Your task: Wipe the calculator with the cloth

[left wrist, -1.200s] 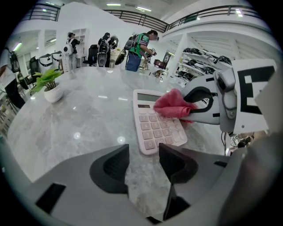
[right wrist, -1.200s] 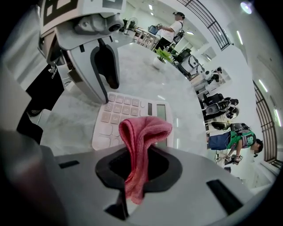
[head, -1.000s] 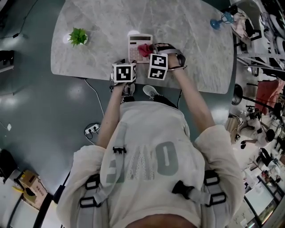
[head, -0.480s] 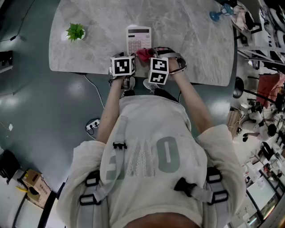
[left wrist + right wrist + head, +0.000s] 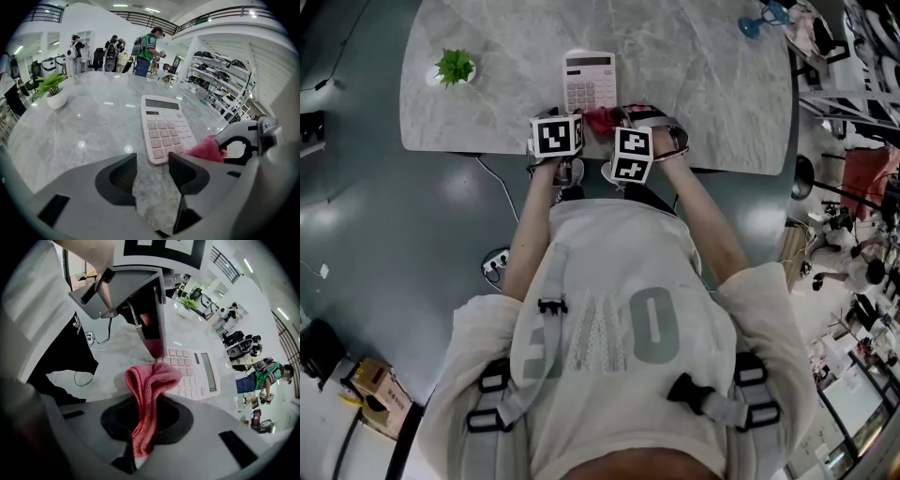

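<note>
The pale pink calculator (image 5: 590,82) lies flat on the grey marble table (image 5: 694,84), its display at the far end. My right gripper (image 5: 609,122) is shut on the red cloth (image 5: 601,118), which hangs at the calculator's near right corner. In the right gripper view the cloth (image 5: 147,392) is folded between the jaws of the right gripper (image 5: 143,420), and its end rests at the calculator's (image 5: 197,373) lower keys. My left gripper (image 5: 152,176) stands open just in front of the calculator (image 5: 166,126), with only bare table between its jaws. The cloth (image 5: 206,150) shows to its right.
A small potted plant (image 5: 455,67) stands at the table's far left. A blue object (image 5: 759,21) sits at the far right corner. The near table edge (image 5: 487,147) runs just under both grippers. People (image 5: 150,47) stand far behind the table.
My right gripper has drawn the cloth from the calculator's keys toward its near edge, closer to the person. The left gripper has kept still.
</note>
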The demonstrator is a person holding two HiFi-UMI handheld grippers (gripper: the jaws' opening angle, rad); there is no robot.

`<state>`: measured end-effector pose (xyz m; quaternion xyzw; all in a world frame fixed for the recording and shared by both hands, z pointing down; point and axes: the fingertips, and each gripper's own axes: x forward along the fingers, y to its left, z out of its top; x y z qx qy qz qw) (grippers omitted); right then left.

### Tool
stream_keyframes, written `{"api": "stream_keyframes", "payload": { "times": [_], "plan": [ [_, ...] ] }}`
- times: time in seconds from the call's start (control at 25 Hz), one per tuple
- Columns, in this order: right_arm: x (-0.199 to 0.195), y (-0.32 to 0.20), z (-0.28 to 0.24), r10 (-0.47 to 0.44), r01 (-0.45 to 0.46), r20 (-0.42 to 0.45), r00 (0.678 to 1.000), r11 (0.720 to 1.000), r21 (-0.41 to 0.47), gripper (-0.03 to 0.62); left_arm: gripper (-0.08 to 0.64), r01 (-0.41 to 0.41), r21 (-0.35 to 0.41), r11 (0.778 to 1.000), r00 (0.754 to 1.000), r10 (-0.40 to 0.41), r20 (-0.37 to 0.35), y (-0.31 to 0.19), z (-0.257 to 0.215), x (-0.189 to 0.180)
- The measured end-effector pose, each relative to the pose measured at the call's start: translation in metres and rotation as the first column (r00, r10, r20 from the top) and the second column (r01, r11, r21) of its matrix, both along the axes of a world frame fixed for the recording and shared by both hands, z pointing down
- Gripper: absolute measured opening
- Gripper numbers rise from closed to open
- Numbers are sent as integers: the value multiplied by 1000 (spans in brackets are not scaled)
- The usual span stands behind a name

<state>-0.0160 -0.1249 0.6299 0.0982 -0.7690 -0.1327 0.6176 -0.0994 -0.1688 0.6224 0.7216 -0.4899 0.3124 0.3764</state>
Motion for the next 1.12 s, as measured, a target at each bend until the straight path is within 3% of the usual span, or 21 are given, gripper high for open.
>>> {"api": "stream_keyframes", "payload": {
  "times": [0.4,0.68,0.84,1.12],
  "plan": [
    [0,1,-8,-7,7,17,1000,1000,-5,54,222,2,2,1000,1000,-2,-8,1,-1,-1],
    [-1,-56,-64,18,-26,58,998,990,141,54,239,14,-34,999,997,-16,-71,3,-5,6],
    [-13,-95,-90,9,-22,61,998,975,221,54,249,31,4,1000,996,-31,-83,4,-17,-4],
    [-44,-135,-88,-35,31,10,999,966,255,54,249,163,6,987,983,-162,-86,13,-20,-54]
  ]
}}
